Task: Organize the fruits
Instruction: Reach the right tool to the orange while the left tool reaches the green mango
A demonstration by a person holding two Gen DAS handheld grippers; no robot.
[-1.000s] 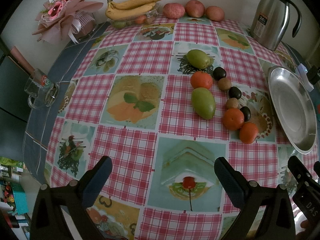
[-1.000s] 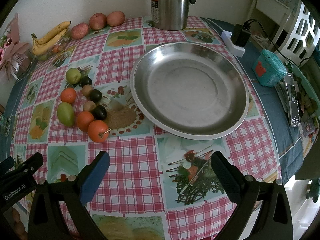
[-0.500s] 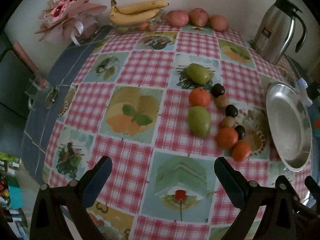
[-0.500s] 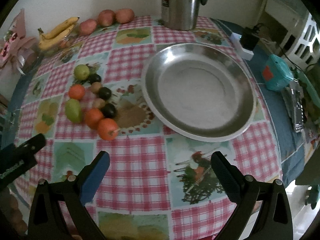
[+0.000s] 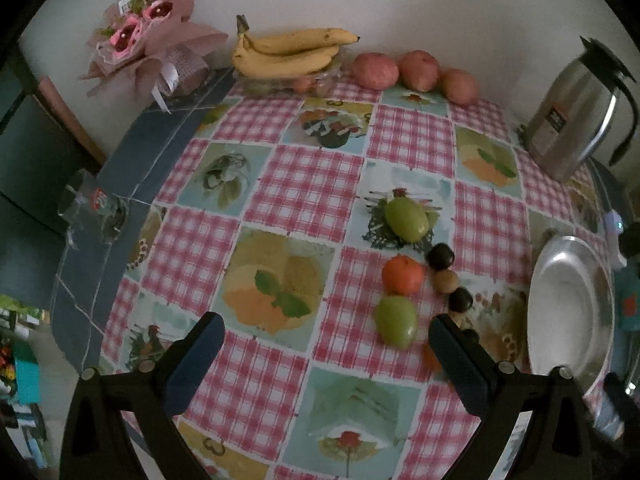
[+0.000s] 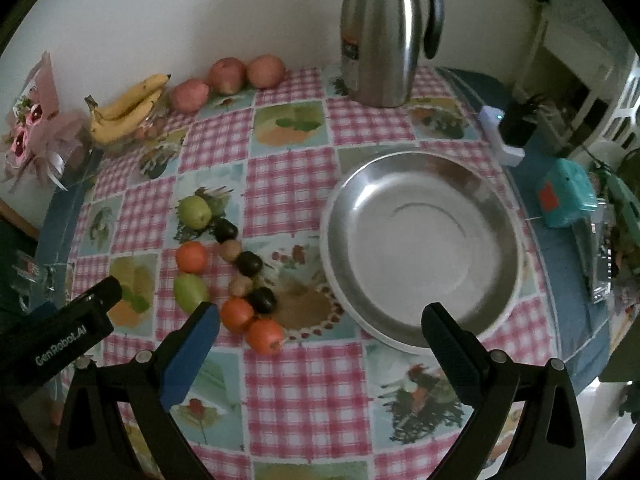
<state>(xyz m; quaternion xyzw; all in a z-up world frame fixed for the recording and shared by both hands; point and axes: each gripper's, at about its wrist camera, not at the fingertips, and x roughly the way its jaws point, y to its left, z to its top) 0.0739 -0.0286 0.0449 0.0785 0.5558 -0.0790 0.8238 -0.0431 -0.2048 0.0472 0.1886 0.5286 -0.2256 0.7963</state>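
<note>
Nearest the cameras, the left gripper (image 5: 322,346) and the right gripper (image 6: 320,336) both hang above the near edge of the desk with their blue-padded jaws spread wide and nothing between them, which reads as a pause before any fruit is chosen. The wide, shallow, round steel plate (image 6: 496,216) lies empty and serves as the landmark; its bare bowl suggests it is meant to receive the fruit. Just to its left sits the loose cluster: two orange tomatoes (image 6: 252,322) closest in, a green oval mango (image 6: 190,291) beside them, then a curving line of small dark and brown round fruits (image 6: 250,263), another orange fruit (image 6: 192,257), and a second green mango (image 6: 195,212) at the far end. None touches the plate, so sorting looks not yet begun. The desk wears a red-and-white checked cloth with printed food panels (image 5: 312,188). Beyond the plate, a tall steel vacuum jug with a black handle (image 6: 380,36) stands by the pale wall; far to its left lie three reddish apples (image 5: 414,72), a yellow banana bunch (image 5: 288,54) and a pink wrapped bouquet (image 5: 148,46). The room is dim.
</note>
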